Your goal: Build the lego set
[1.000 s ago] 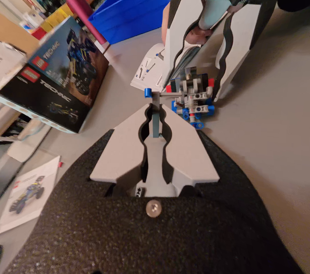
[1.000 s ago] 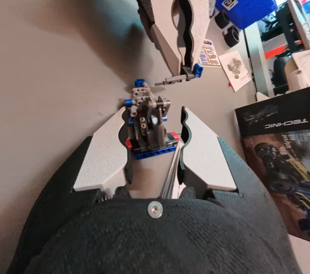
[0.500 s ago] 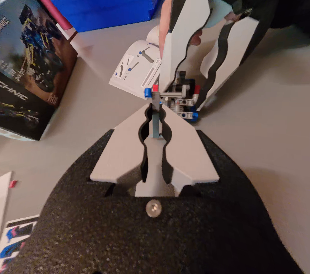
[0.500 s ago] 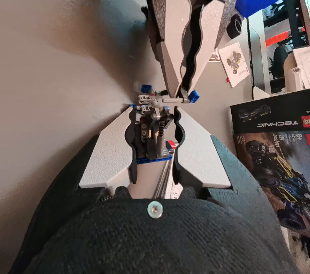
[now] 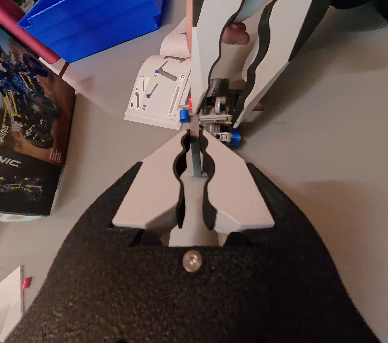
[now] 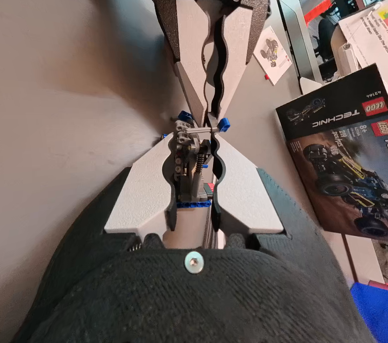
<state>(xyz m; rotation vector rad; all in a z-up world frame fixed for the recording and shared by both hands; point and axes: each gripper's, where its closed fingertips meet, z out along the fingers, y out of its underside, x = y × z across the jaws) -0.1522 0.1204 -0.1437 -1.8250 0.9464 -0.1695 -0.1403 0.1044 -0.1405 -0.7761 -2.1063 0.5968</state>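
Two grippers are seen tip to tip over a grey table (image 5: 315, 144). At the left gripper (image 5: 194, 133) a thin grey beam (image 5: 196, 156) is clamped edge-on between the two dark pads, which are drawn almost together on it. From the beam's far end, just past the fingertips, a light grey axle (image 5: 214, 117) runs crosswise, with a blue bush (image 5: 184, 116) on its outer end; the axle's other end is met by the brick assembly (image 6: 189, 167). That assembly, grey and black with a coil spring and a blue beam at its near end, is gripped by the right gripper (image 6: 192, 139), whose pads are seen pressed against its two sides, the assembly lying lengthwise along the fingers. Seen from the right wrist, the left gripper's tips come down from above to the axle just beyond the right gripper's fingertips. Under and behind the assembly an open booklet (image 5: 155, 97) is laid on the table. Farther off, a printed box (image 6: 336, 144) lies beside the grippers, a blue bin (image 5: 94, 11) and a dark red tube (image 5: 25, 34) stand behind it, and a leaflet (image 6: 273, 55) with a small red piece (image 6: 266, 77) beside it lies beyond the box.
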